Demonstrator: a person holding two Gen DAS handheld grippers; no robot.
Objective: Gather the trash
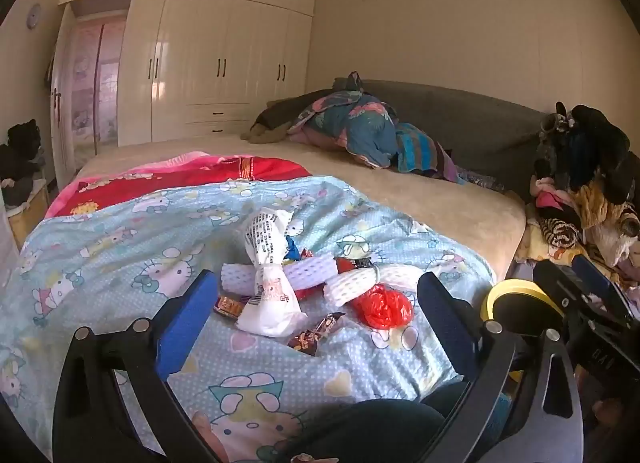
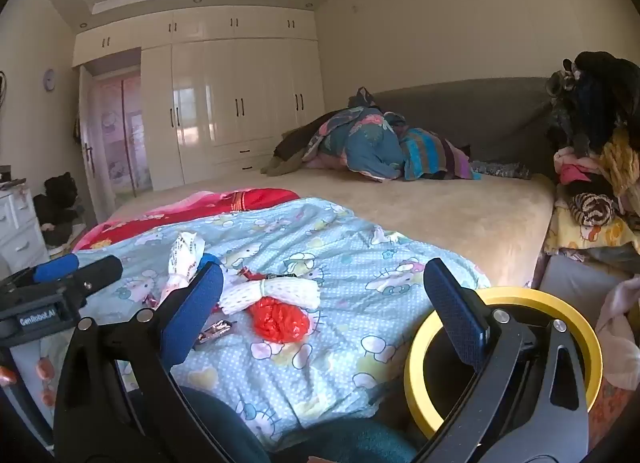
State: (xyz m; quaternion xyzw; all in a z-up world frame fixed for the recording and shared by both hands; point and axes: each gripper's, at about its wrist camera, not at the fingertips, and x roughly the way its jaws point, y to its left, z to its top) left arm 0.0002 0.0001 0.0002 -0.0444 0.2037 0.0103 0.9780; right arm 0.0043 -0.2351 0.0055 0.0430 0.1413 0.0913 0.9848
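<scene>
A heap of trash lies on the light blue cartoon quilt (image 1: 120,255): a white printed bag (image 1: 270,275), white foam nets (image 1: 360,283), a crumpled red plastic bag (image 1: 383,306) and a brown snack wrapper (image 1: 314,337). My left gripper (image 1: 318,313) is open, its blue fingers on either side of the heap and short of it. From the right wrist view I see the red bag (image 2: 282,321), the foam nets (image 2: 276,291) and the white bag (image 2: 182,259). My right gripper (image 2: 324,303) is open too, nothing between its fingers. A yellow-rimmed bin (image 2: 504,347) stands beside the bed at the right.
The beige bed (image 1: 440,203) carries a red blanket (image 1: 192,179) and bundled bedding (image 1: 360,127) against a grey headboard. Piled clothes (image 1: 580,191) sit to the right. White wardrobes (image 1: 216,63) fill the far wall. The left gripper (image 2: 52,291) shows at the right view's left edge.
</scene>
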